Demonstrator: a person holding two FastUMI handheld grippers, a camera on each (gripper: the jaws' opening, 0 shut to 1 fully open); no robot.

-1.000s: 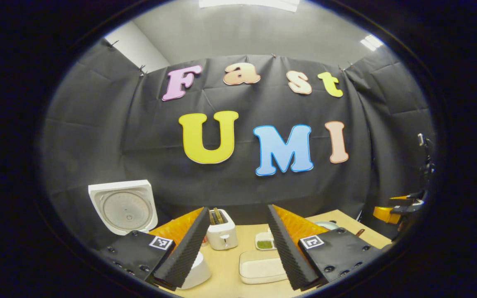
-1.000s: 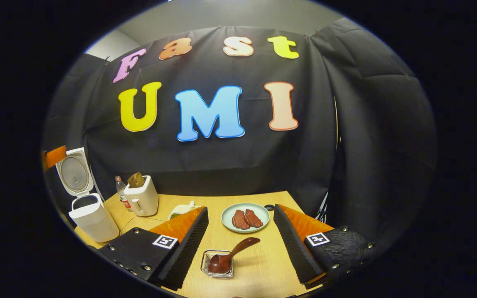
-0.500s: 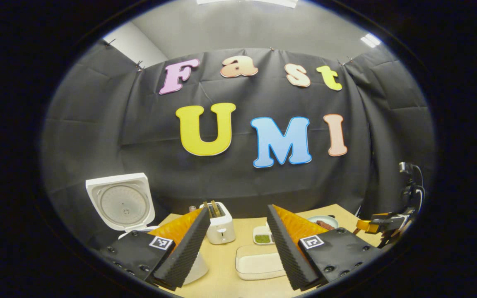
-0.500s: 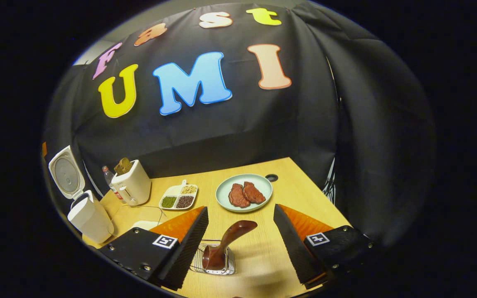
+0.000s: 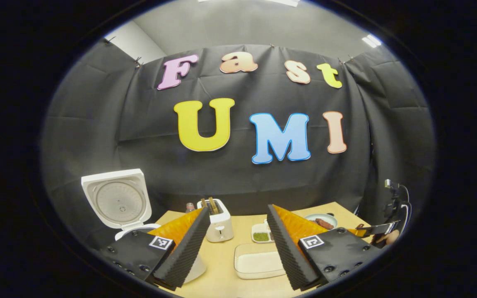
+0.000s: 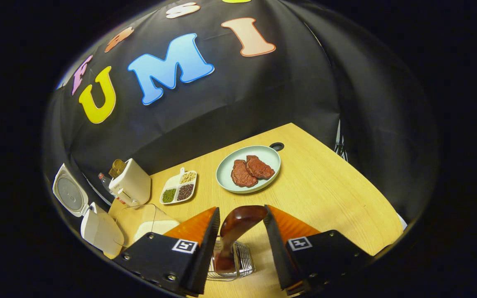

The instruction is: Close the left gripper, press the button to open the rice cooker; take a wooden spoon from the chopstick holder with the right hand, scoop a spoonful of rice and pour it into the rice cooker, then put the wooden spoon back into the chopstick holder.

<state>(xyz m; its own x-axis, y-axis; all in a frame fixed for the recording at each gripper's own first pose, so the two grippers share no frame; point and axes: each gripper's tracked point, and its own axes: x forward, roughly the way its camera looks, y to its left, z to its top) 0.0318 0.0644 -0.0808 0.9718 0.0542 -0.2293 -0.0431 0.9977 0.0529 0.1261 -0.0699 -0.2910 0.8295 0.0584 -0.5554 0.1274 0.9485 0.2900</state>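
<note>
The brown wooden spoon (image 6: 238, 221) stands bowl-down in the wire chopstick holder (image 6: 244, 265), its handle leaning up between my right gripper's fingers. My right gripper (image 6: 242, 209) straddles the handle with its jaws partly narrowed; I see no firm press on both sides. The white rice cooker (image 6: 97, 227) stands at the table's left end with its lid (image 5: 116, 200) raised. A clear container of rice (image 5: 257, 265) lies in front of my left gripper (image 5: 237, 211), which hangs open and empty above the table. The right gripper (image 5: 381, 231) also appears far right in the left gripper view.
A white toaster (image 6: 133, 186) and a small bottle stand beside the cooker. A divided dish of beans (image 6: 178, 190) and a pale plate (image 6: 263, 155) with two pieces of meat lie mid-table. The table's right edge runs near the booth wall.
My right gripper has dropped and tilted down over the spoon, and its fingers have narrowed around the handle. The left gripper has barely shifted and stays open.
</note>
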